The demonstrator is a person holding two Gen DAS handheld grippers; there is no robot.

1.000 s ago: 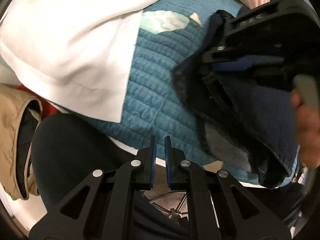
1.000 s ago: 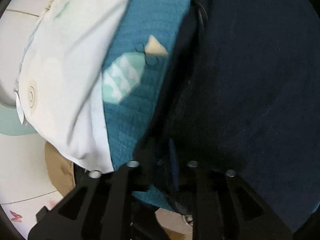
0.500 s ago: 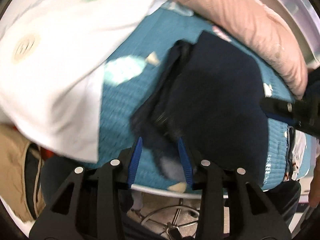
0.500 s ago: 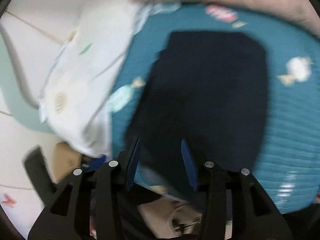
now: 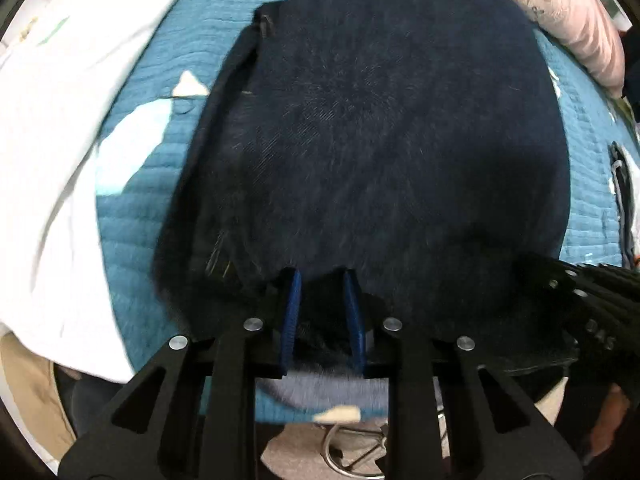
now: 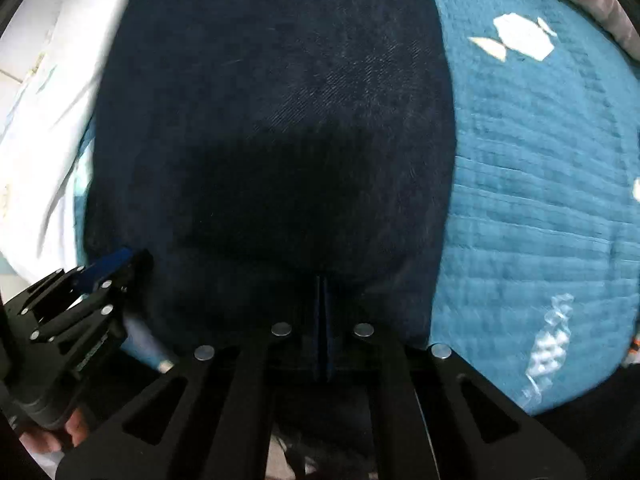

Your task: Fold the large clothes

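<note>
A dark navy denim garment (image 5: 380,140) lies folded flat on a teal quilted cover (image 6: 540,200). My left gripper (image 5: 322,276) points down at the garment's near edge. Its blue pads (image 5: 294,304) straddle a bunch of dark fabric and the jaws are closing on it. In the right wrist view the left gripper (image 6: 128,260) shows at the garment's near left corner. My right gripper (image 6: 322,280) sits further right on the same near edge, pads pressed together with the denim (image 6: 280,120) gathered around them.
White bedding (image 5: 60,160) lies left of the garment and a pink quilt (image 5: 580,12) behind it. A tan garment (image 5: 24,400) hangs off the near left. A chair's metal base (image 5: 352,452) shows below the cover's edge. A hand (image 6: 60,436) holds the left gripper.
The garment, earlier bunched and lifted by the right gripper, now lies flat. Both grippers opened and came down at its near edge. The right jaws have shut; the left ones have narrowed.
</note>
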